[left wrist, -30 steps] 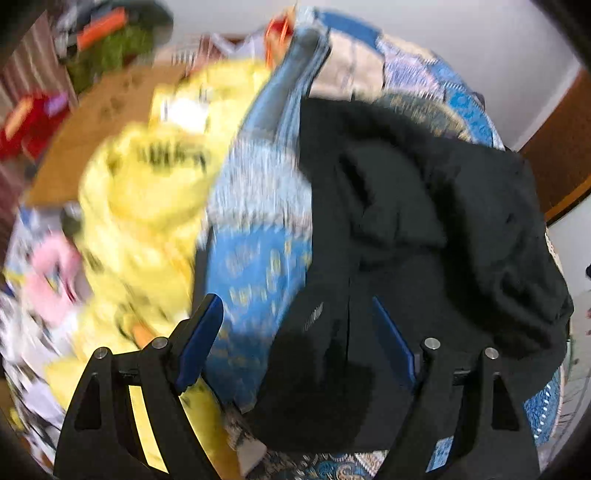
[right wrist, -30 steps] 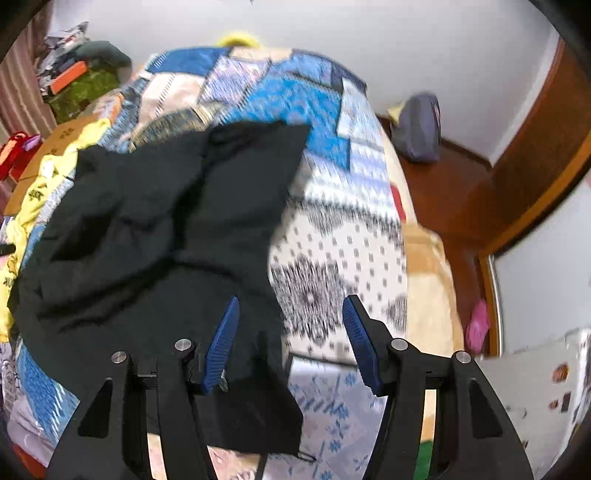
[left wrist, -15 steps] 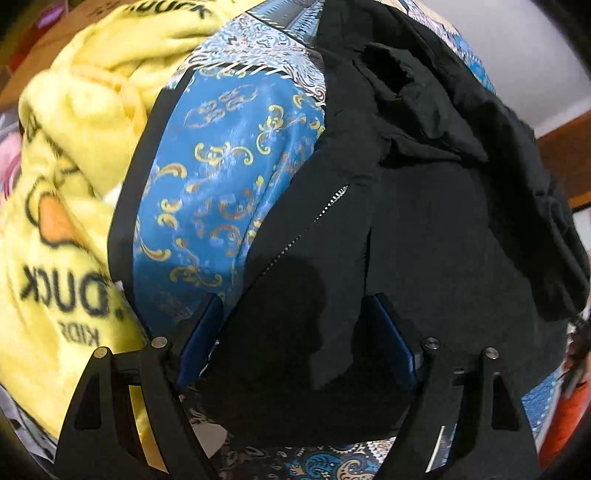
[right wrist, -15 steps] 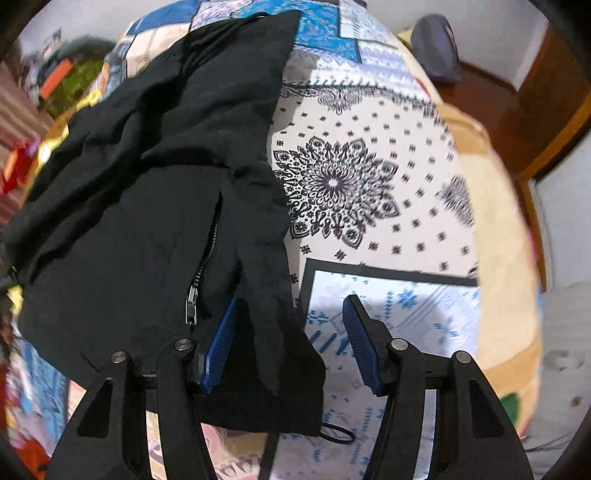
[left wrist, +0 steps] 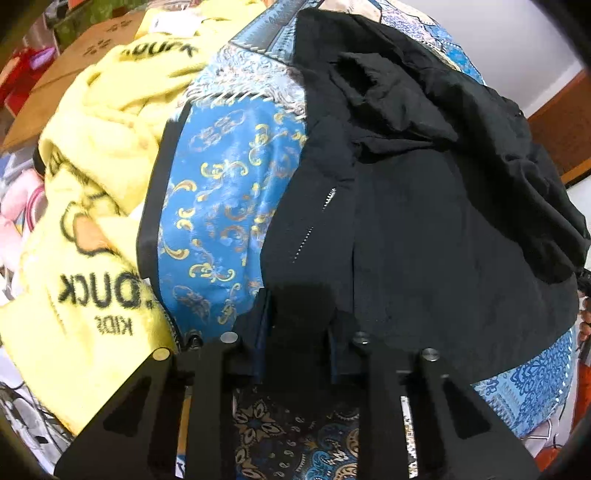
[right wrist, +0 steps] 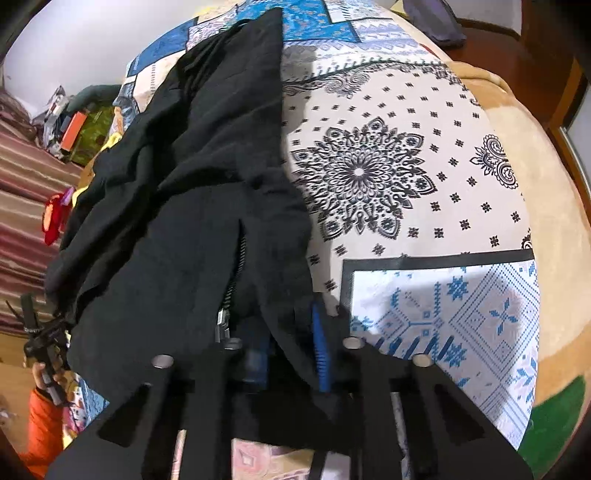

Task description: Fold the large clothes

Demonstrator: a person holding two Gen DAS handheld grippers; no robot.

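A black zip-up jacket lies crumpled across a patchwork quilt on a bed. In the left wrist view my left gripper sits at the jacket's near hem, its jaws closing with a fold of the black cloth pinched between them. In the right wrist view the same jacket covers the left half of the quilt. My right gripper is at its near edge beside the zipper, jaws closing on a flap of the fabric between the blue pads.
A yellow fleece blanket printed with "DUCK" is heaped left of the jacket, with a cardboard box behind it. An orange sleeve shows at the lower left of the right wrist view. A grey bag lies beyond the bed.
Both grippers came down onto the jacket's near edge and their jaws went from wide apart to pinched together on the black cloth. The right one also rolled.
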